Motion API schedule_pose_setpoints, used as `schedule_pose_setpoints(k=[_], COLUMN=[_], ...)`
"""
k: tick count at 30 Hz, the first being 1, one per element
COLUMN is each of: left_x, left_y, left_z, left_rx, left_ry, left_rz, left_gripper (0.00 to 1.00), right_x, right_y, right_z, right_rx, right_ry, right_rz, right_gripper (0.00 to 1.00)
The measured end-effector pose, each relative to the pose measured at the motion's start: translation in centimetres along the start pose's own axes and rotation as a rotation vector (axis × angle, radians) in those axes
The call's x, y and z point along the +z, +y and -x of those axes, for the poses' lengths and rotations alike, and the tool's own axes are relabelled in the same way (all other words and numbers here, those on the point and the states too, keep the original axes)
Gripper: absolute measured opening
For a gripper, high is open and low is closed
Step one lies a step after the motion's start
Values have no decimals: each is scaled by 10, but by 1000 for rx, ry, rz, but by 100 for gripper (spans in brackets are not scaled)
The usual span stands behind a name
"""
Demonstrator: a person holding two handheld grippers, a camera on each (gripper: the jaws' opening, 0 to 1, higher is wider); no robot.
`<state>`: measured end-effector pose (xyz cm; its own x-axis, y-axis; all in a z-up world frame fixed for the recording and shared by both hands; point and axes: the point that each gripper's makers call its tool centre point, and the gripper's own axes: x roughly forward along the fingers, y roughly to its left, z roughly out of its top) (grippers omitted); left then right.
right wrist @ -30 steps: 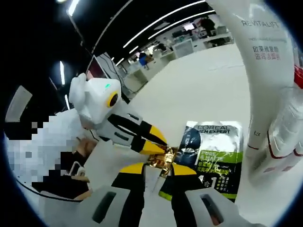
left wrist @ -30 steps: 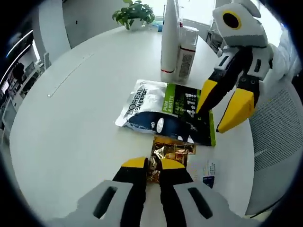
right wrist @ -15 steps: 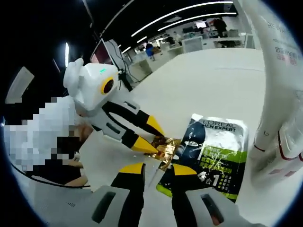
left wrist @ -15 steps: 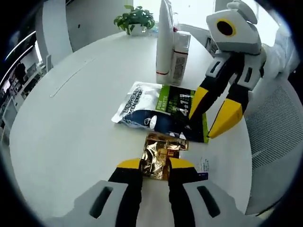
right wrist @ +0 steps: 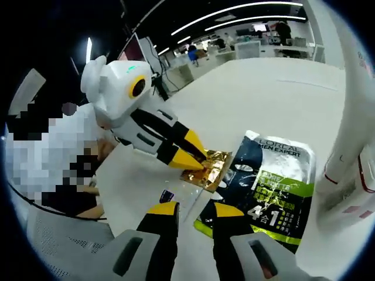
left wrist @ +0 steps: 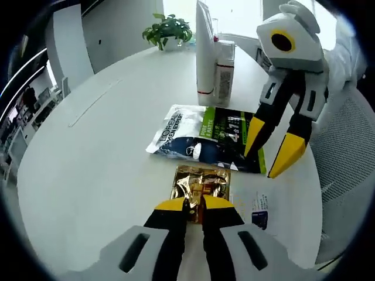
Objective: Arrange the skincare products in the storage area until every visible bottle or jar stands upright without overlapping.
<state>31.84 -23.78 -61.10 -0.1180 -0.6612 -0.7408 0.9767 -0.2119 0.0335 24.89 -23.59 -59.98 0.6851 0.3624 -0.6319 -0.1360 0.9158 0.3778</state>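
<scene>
Table [left wrist: 88,152]: a round white top carries every product; a potted plant [left wrist: 168,26] sits at the far edge, well beyond the fingers.
Tall tube [left wrist: 206,50]: white, upright, far ahead of the left fingers, touching a smaller clear bottle [left wrist: 224,70] just beside it. Both appear to meet the upright goal already.
Mask pack [left wrist: 205,137]: a green, white and dark sachet lying flat between the upright pair and the left gripper, its near edge just ahead of the gold sachet.
Gold sachet [left wrist: 199,187]: crinkled foil, flat on the table, its near edge between the left fingertips.
Small card [left wrist: 256,211]: a white and blue slip just beside the foil, toward the right gripper.
Left gripper [left wrist: 193,205]: yellow-tipped fingers clenched on the near edge of the gold sachet, seen clearly from the right gripper view [right wrist: 188,159].
Right gripper [left wrist: 274,151]: hangs over the mask pack's corner with fingers parted, holding nothing; in its own view [right wrist: 188,209] the tips frame the pack's edge.
Risk: thin foil may slip or tear if pulled by one edge, and dragging it could ride it over the mask pack, creating overlap. A sweep of the right gripper toward the tube might topple the upright pair.
</scene>
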Motion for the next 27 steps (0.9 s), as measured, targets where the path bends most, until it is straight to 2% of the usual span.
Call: schedule_pose_setpoints(k=[3, 6, 9, 15, 18, 20, 23, 24, 26, 27], left_x=[-3, -5, -4, -16, -19, -21, -20, -21, -24, -24], left_y=[6, 9, 7, 8, 12, 12, 10, 10, 10, 10], left_z=[0, 0, 0, 11, 11, 13, 13, 13, 14, 13], left_rx=[10, 8, 9, 19, 16, 20, 26, 27, 32, 34], left_ry=[-9, -46, -105, -127, -161, -190, -244, -260, -272, -278], left_rz=[34, 82, 146, 178, 217, 244, 296, 316, 326, 331], left_gripper=[9, 4, 3, 2, 2, 2, 2, 2, 2, 2], right_x=[14, 23, 27, 29, 30, 33, 33, 32, 32, 32], right_y=[-8, -5, -4, -5, -3, -4, 2, 6, 3, 1], right_z=[-5, -11, -21, -43, -52, -56, -58, -57, -57, -57], right_rx=[-46, -37, -40, -38, -36, -54, -25, 0, 6, 5], right_ry=[-39, -49, -26, 11, 31, 24, 19, 15, 13, 9], right_rz=[48, 46, 77, 112, 119, 161, 109, 56, -55, -82], right_gripper=[17, 17, 18, 21, 21, 21, 23, 22, 18, 14])
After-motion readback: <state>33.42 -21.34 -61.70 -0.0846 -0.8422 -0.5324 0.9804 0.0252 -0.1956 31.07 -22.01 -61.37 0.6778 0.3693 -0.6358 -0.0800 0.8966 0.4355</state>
